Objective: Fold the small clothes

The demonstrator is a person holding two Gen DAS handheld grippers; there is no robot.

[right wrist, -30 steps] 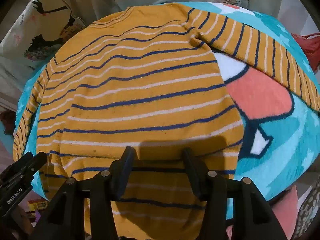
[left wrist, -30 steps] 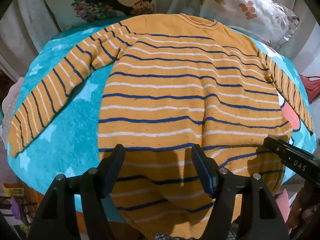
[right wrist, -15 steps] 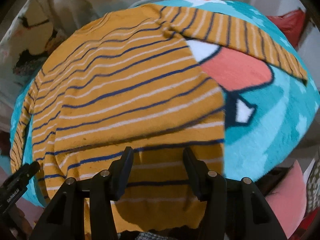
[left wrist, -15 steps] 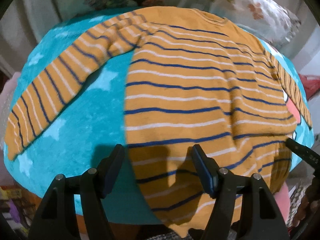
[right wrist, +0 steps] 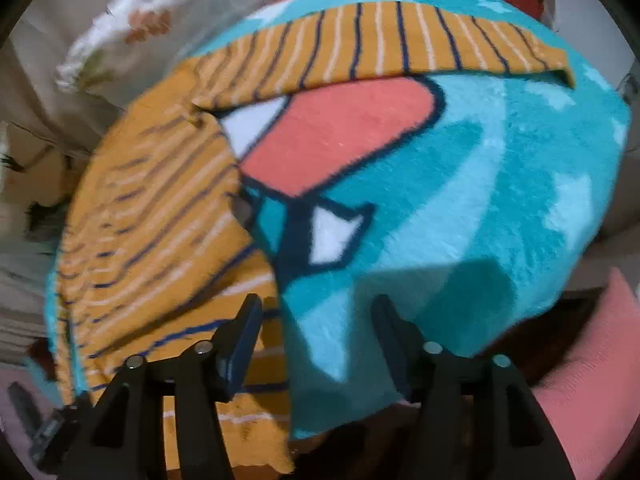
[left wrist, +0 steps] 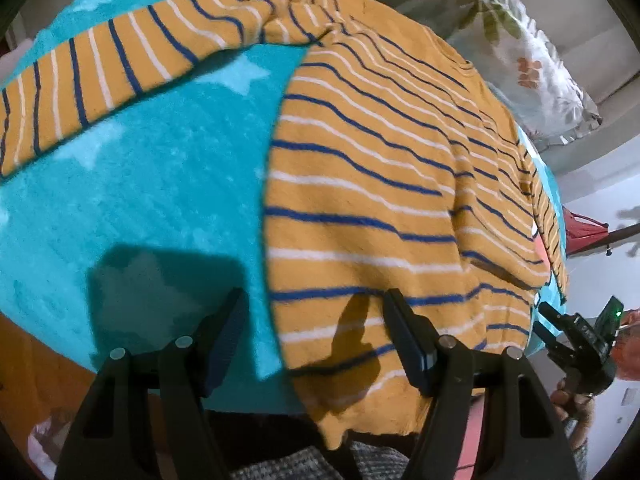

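An orange sweater with blue and white stripes (left wrist: 372, 184) lies spread flat on a teal blanket (left wrist: 132, 184), its hem hanging over the near edge. My left gripper (left wrist: 316, 336) is open and straddles the sweater's lower left side edge. Its left sleeve (left wrist: 120, 56) stretches out to the left. In the right wrist view the sweater (right wrist: 160, 240) lies at left, and my right gripper (right wrist: 316, 340) is open over its lower right side edge and the blanket (right wrist: 460, 200). The right sleeve (right wrist: 380, 48) runs across the top. The right gripper also shows at the left wrist view's right edge (left wrist: 576, 344).
Floral pillows (left wrist: 528, 64) lie behind the blanket. A pink cushion (right wrist: 592, 380) sits at the lower right. A red item (left wrist: 584, 228) shows at the far right. The blanket carries a coral and white cartoon print (right wrist: 340, 140).
Both grippers have swung outward from the hem's middle: the left one to the sweater's left edge, the right one to its right edge. Both stay open.
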